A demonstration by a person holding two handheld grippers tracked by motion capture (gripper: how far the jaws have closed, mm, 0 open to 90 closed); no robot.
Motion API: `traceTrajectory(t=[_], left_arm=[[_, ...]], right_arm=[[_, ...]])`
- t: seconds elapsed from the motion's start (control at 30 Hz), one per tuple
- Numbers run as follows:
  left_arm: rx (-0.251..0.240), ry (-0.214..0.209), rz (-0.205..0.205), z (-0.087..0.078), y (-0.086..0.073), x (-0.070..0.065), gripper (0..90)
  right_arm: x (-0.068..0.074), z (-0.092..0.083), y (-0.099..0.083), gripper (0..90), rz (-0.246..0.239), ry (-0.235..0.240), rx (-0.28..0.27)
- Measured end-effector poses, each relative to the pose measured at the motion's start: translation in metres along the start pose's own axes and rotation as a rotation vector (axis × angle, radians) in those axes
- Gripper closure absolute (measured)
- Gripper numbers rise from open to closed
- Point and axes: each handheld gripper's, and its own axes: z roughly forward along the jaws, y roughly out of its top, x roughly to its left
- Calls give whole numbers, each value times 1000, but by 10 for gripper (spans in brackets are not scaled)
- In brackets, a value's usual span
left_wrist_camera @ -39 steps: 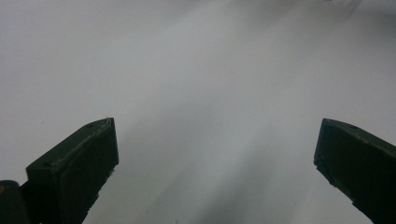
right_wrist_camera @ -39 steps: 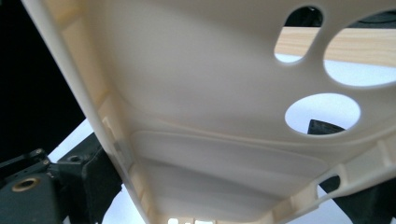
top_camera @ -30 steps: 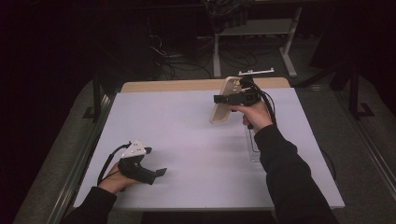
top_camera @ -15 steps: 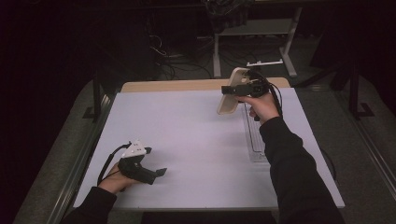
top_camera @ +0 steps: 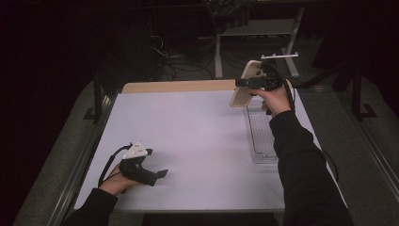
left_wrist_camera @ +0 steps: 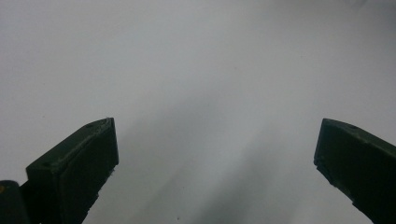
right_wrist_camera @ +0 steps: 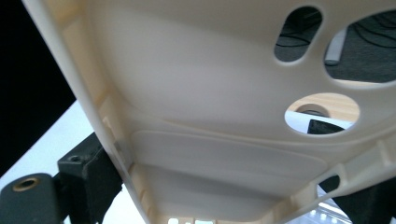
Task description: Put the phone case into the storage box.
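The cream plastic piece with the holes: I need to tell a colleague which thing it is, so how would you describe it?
Start at the white table and go to its far right corner, above the clear ribbed tray. There the right gripper holds the cream plastic piece up off the table, tilted. It is the one opaque item, a flat panel pierced by oval and round holes.

Items being counted on and about one white table point(top_camera: 197, 141):

- Two handheld grippers are being held: one left gripper point(top_camera: 160, 174), one right gripper point(top_camera: 241, 84).
- Four black jaws are being shown, two per gripper.
- One cream plastic tray point(top_camera: 245, 84) with three cut-out holes is being gripped.
- One clear ridged tray point(top_camera: 261, 136) is being seen lying on the table.
- One grey three-cornered plate point(top_camera: 135, 150) is being shown.
- Two dark sleeves are being seen.
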Motion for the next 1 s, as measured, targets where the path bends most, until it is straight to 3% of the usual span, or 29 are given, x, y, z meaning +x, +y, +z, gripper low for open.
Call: traceTrajectory(t=[0.3,0.5,0.87,1.0], left_arm=[[-1,2,-8,0,0,0,0],[-4,0,-9,0,0,0,0],[-13,-4,-19,1,0,-1,0],[-2,-5,-5,1,0,0,0]], right_arm=[[-12,-3,7,80,-15,-91,8],[-23,-1,9,81,-51,-188,20],[-35,11,7,81,-57,-306,68],[-37,17,5,81,-43,-326,91]])
